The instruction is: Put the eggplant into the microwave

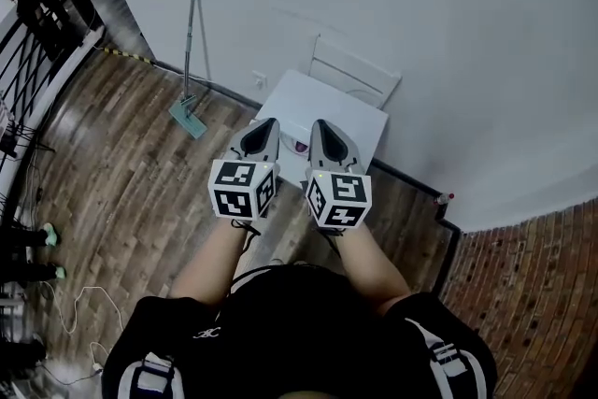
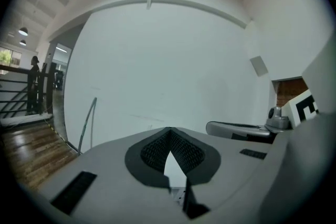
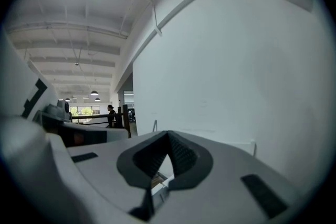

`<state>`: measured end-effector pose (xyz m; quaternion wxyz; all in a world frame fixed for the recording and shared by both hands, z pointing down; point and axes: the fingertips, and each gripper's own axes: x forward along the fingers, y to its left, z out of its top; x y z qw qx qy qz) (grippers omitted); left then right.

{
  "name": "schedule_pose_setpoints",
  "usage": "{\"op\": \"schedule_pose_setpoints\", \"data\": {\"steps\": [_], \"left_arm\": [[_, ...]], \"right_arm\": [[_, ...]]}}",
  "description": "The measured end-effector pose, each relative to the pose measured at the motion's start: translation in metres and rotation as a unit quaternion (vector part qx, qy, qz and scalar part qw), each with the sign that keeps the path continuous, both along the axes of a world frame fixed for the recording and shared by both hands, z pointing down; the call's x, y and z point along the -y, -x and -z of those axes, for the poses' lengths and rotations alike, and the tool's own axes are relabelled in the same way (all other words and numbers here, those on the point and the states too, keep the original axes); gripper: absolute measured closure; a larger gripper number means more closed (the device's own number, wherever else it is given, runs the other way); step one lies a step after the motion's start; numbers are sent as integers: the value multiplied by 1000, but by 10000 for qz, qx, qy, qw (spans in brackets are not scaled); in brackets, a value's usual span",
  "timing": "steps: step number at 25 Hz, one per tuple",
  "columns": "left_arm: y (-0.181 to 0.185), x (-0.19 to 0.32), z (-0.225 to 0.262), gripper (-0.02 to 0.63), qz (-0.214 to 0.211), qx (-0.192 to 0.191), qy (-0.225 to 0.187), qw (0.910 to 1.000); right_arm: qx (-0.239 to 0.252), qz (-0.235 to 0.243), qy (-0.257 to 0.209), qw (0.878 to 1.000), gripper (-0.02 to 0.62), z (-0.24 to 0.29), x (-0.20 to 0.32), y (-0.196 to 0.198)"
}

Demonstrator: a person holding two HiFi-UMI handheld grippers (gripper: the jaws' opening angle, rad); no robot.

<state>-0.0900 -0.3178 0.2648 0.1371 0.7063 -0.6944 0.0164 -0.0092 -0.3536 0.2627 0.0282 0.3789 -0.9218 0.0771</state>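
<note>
In the head view I hold both grippers side by side, high above a small white table [image 1: 360, 121] that stands against the wall. My left gripper [image 1: 269, 121] and right gripper [image 1: 320, 122] point at the wall, each with its tips together and nothing between them. A small purple patch, likely the eggplant [image 1: 301, 146], shows on the table in the gap between them. A white box-like shape, perhaps the microwave [image 1: 353, 70], sits at the table's back. The left gripper [image 2: 169, 129] and the right gripper [image 3: 168, 134] face only bare white wall in their own views.
A long-handled mop [image 1: 192, 61] leans on the wall left of the table. A black baseboard strip with a red-capped item [image 1: 448, 198] runs along the wall at right. Cables [image 1: 70, 313] lie on the wood floor at left. A railing [image 1: 28, 61] and a person stand far left.
</note>
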Motion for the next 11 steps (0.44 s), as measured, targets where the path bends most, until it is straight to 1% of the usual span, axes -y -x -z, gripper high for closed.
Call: {"op": "schedule_pose_setpoints", "data": {"steps": [2,4,11], "left_arm": [[3,2,5,607,29,28,-98,9999],[5,4,7,607,57,-39,-143,9999],[13,-4,13,607,85,-92,-180,9998]], "right_arm": [[-28,26,-61,10000,583,3,1,1],[-27,32,-75,10000,583,4,1,2],[-39,-26,-246,9997,583,17,-7,0]]}}
